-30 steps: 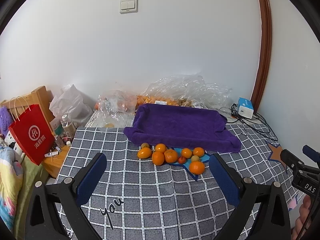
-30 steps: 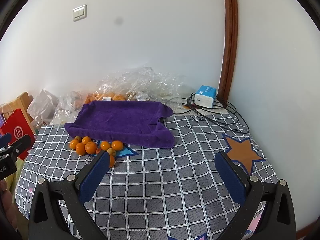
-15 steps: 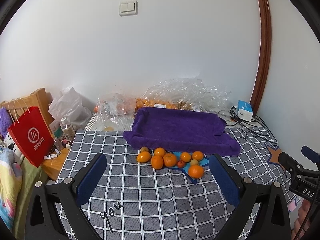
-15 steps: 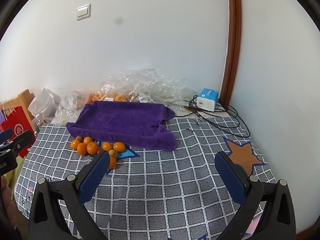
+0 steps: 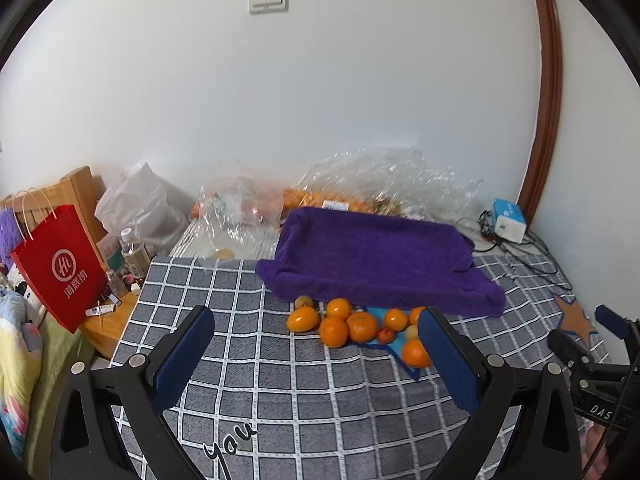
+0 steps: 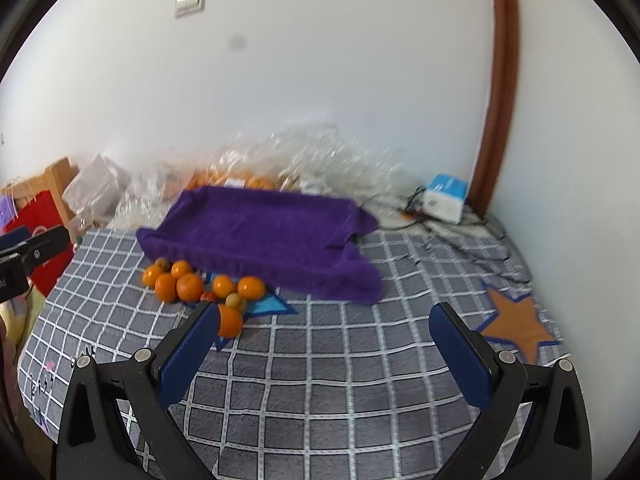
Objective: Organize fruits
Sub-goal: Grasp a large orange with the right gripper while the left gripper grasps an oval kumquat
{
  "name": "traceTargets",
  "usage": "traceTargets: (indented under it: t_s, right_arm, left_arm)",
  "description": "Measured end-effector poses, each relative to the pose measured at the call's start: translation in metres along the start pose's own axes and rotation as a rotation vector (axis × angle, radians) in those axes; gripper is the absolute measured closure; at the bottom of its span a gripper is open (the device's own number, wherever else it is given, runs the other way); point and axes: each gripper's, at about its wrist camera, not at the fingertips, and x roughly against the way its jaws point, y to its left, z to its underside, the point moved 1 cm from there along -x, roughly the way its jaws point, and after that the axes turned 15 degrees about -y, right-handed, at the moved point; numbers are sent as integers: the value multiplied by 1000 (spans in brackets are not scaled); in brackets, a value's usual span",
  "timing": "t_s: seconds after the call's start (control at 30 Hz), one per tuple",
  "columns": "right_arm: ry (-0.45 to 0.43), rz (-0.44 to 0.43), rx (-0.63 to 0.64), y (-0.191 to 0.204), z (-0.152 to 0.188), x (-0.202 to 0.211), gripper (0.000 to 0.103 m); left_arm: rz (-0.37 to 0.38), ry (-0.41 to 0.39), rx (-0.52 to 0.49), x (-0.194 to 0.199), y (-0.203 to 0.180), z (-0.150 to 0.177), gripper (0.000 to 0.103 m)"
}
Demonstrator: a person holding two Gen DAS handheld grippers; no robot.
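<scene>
- Left wrist view: left tongs (image 5: 316, 350) spread and empty; the oranges (image 5: 352, 325) lie bunched at 12 o'clock on the bench (image 5: 280, 392), none sorted yet
- Right wrist view: right tongs (image 6: 324, 344) spread, empty; fruit at 11 o'clock beside the purple towel (image 6: 264, 236)

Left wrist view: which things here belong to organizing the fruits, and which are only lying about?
For the job:
- loose oranges
- purple towel-covered tray
- left hand-held gripper, open
- right hand-held gripper, open

Lying about:
- red paper bag
- blue-white box
- clear plastic bags
- bottle
</scene>
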Motion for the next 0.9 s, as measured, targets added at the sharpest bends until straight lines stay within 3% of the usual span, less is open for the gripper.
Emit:
traceTargets:
  t_s: [0.1, 0.13, 0.2, 0.3, 0.43, 0.73, 0.83, 0.9]
  right_arm:
    - [51, -41, -28, 7, 14, -24, 12]
    - [63, -61, -39, 11, 19, -31, 14]
    - [80, -91, -51, 19, 30, -43, 24]
    - [119, -150, -30, 39, 44, -61, 37]
    - [152, -197, 15, 66, 56, -81, 39]
    - [223, -250, -33, 86, 71, -121, 41]
    - [241, -257, -52, 87, 75, -129, 57]
    - [243, -272, -49, 87, 77, -131, 60]
  left_arm:
    - [-19, 24, -7, -16, 8, 12, 3]
    - [-23, 46, -10, -25, 13, 18, 8]
    - [-22, 86, -5, -36, 21, 27, 15]
    - [-48, 109, -4, -49, 38, 42, 17]
    - [-41, 173, 8, -68, 60, 61, 21]
    - [-18, 216, 44, -92, 75, 83, 25]
    - [-4, 235, 56, -107, 68, 85, 25]
    - [3, 248, 65, -118, 64, 86, 25]
